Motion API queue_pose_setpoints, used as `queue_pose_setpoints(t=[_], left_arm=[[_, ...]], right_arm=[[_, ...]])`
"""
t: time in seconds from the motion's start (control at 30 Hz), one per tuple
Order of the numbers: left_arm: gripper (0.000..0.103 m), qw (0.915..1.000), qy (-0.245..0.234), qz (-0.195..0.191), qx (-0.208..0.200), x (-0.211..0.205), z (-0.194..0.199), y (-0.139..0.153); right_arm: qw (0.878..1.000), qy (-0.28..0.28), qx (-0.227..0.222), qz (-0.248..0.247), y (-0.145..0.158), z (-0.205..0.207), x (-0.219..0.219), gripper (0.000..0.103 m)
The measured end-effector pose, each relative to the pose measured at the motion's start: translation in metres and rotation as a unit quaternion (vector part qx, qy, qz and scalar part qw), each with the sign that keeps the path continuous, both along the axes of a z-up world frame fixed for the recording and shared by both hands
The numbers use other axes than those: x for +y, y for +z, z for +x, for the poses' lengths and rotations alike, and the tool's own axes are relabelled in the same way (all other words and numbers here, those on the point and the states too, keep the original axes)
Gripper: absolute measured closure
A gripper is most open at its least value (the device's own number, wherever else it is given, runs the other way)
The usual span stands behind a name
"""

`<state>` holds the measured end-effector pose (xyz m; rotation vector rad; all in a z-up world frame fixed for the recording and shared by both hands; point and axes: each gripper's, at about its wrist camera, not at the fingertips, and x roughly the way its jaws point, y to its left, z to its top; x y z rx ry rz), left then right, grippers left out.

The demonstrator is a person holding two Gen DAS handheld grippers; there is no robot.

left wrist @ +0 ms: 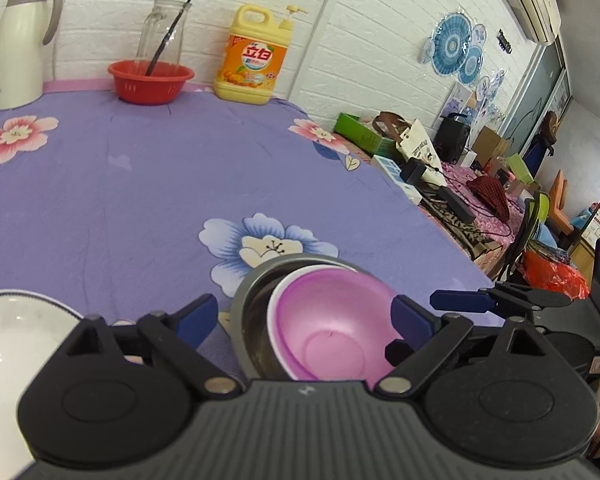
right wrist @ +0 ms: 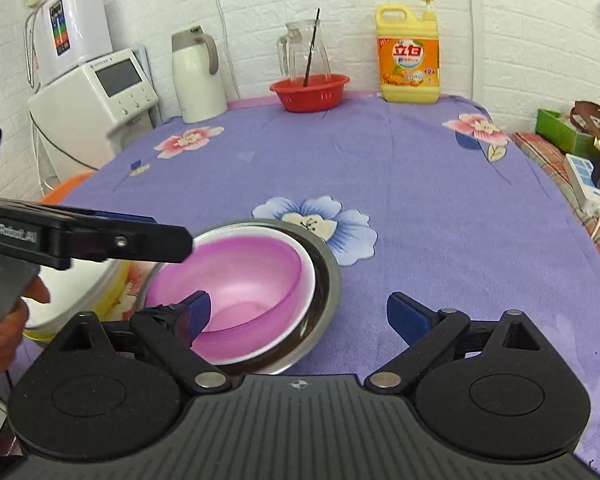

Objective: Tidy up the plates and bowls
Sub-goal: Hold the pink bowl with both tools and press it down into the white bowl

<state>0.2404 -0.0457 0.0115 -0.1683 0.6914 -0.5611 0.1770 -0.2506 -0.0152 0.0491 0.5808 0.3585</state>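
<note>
Left gripper (left wrist: 304, 320) is standing with jaws spread, nothing pinched; right gripper (right wrist: 299, 316) is likewise gaping and empty. Directly ahead of both, three bowls are sitting nested: pink bowl (left wrist: 332, 320) inside white bowl (left wrist: 274, 312) inside steel bowl (left wrist: 246, 312). Left of them, one white plate (left wrist: 16, 340) is waiting, apparently unsorted. Bowl stacking appears finished.

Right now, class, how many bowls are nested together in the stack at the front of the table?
3. The pink bowl sits innermost, inside a white bowl, which sits in the steel bowl resting on the purple tablecloth. A thinner one could be hidden between them.
</note>
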Motion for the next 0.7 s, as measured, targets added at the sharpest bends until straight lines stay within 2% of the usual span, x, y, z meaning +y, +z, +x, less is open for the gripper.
queue_pose_setpoints(t=[0.1, 0.33, 0.7], left_arm=[[0.01, 1.0, 0.003, -0.002, 0.006, 0.002, 0.004, -0.002], [0.01, 0.9999, 0.007, 0.009, 0.011, 0.002, 0.013, -0.003], [0.01, 0.9986, 0.005, 0.042, 0.032, -0.004, 0.029, -0.018]], right_arm=[[1.0, -0.003, 0.011, 0.004, -0.001, 0.004, -0.003, 0.0], [1.0, 0.003, -0.001, 0.005, 0.009, 0.004, 0.0, 0.0], [0.999, 0.003, 0.026, 0.018, -0.006, 0.02, 0.003, 0.0]])
